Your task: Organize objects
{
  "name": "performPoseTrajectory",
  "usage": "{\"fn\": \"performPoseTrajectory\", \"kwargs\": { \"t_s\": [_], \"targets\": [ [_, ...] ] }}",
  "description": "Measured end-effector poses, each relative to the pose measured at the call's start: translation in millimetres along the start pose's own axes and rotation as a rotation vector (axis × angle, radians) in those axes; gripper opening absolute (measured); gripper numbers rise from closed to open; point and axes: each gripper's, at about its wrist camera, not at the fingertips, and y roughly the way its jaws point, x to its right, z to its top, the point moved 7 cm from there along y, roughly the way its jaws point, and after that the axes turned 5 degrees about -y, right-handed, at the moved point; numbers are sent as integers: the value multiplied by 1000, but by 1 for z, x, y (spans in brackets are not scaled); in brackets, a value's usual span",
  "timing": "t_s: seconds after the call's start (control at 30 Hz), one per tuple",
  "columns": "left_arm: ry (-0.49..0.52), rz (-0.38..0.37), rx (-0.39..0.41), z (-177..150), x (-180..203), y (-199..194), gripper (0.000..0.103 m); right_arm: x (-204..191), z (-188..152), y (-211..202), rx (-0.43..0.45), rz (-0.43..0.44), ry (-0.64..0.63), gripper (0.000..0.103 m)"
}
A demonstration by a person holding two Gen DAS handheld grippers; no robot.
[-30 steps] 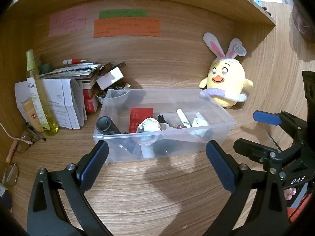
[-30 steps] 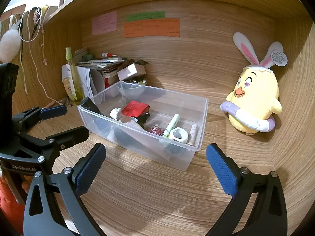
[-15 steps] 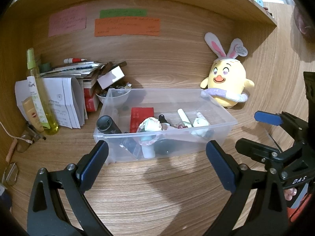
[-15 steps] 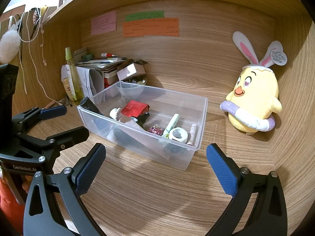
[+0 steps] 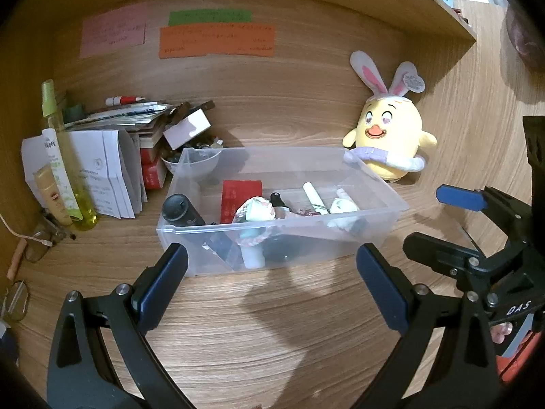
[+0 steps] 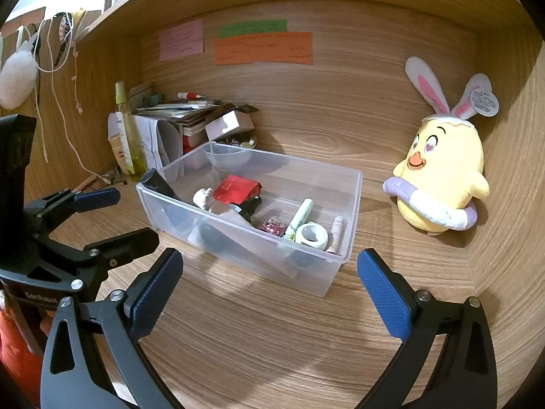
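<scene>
A clear plastic bin (image 5: 385,220) (image 6: 352,204) sits mid-desk with several small items inside: a black bottle (image 5: 180,209), a red packet (image 5: 240,192) (image 6: 235,189), a white tape roll (image 6: 311,235) and tubes. A yellow chick plush (image 5: 390,143) (image 6: 442,173) with bunny ears stands right of the bin. My left gripper (image 5: 270,281) hangs open just in front of the bin, nothing between its fingers. My right gripper (image 6: 269,288) is open too, short of the bin's near right corner.
Stacked books and papers (image 5: 112,150), a tall yellow-green spray bottle (image 5: 63,160) (image 6: 127,133) and a small clear bowl (image 5: 199,163) crowd the back left. Glasses (image 5: 15,301) lie at the left edge. Sticky notes (image 5: 216,37) hang on the back wall.
Both grippers have barely shifted; the view has drifted very slightly. Nothing was grasped or released.
</scene>
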Motion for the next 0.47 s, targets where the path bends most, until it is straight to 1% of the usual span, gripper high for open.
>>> {"fn": "performPoseTrajectory", "kwargs": {
  "t_s": [0.47],
  "targets": [
    [1,9,-6,-2,-2,0,100,-5,1,2,-6,7,1,102]
  ]
}}
